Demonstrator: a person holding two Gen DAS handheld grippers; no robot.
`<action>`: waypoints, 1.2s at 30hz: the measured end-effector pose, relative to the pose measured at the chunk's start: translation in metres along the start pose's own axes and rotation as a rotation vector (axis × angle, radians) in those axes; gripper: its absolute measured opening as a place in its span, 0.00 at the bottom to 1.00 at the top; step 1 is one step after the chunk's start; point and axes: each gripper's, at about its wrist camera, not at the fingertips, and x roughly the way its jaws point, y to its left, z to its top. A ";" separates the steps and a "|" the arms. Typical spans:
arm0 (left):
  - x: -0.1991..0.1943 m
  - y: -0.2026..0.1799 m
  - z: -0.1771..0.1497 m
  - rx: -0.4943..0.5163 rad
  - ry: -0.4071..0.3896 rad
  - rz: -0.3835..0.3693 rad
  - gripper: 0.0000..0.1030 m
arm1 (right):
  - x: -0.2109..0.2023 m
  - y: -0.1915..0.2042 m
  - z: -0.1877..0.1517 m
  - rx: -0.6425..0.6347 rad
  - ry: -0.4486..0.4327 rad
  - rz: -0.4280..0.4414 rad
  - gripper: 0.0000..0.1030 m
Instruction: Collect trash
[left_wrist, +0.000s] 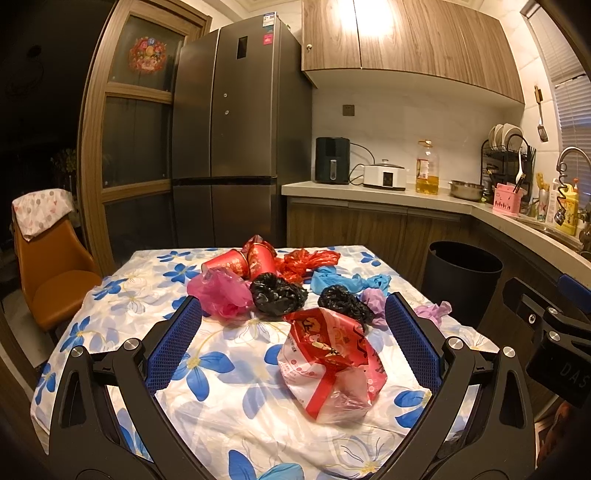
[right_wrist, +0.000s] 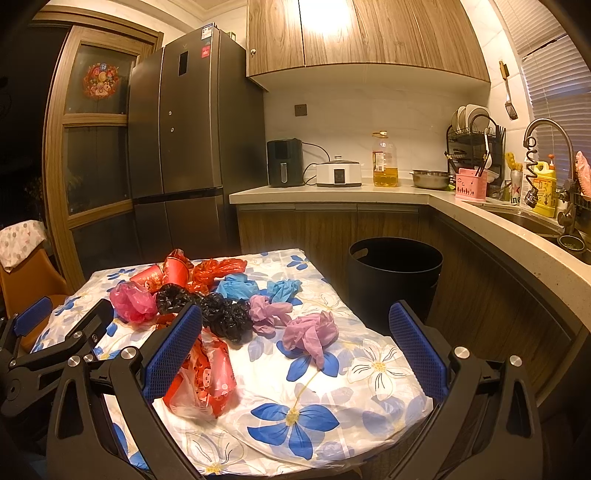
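Table (right_wrist: 369, 398) fills lower centre, flowered cloth on it. Black bin (right_wrist: 394, 269) stands right of it. Trash heap, red-and-white bag (left_wrist: 330, 363) nearest, lies mid-frame. Left gripper (left_wrist: 293, 317) and right gripper (right_wrist: 295, 325) both gape wide, empty.

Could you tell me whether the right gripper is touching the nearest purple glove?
Apart. The right wrist view shows the open right gripper with bare tablecloth between its fingers and the purple glove.
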 end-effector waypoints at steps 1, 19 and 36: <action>0.000 0.001 0.000 -0.001 -0.001 -0.001 0.95 | 0.000 0.000 0.000 0.000 0.001 0.000 0.95; 0.001 -0.002 -0.001 -0.003 0.002 -0.003 0.95 | 0.005 0.004 -0.002 0.006 -0.002 0.010 0.95; 0.001 -0.004 -0.001 -0.007 0.004 -0.004 0.95 | 0.006 -0.001 0.001 0.015 -0.007 0.018 0.95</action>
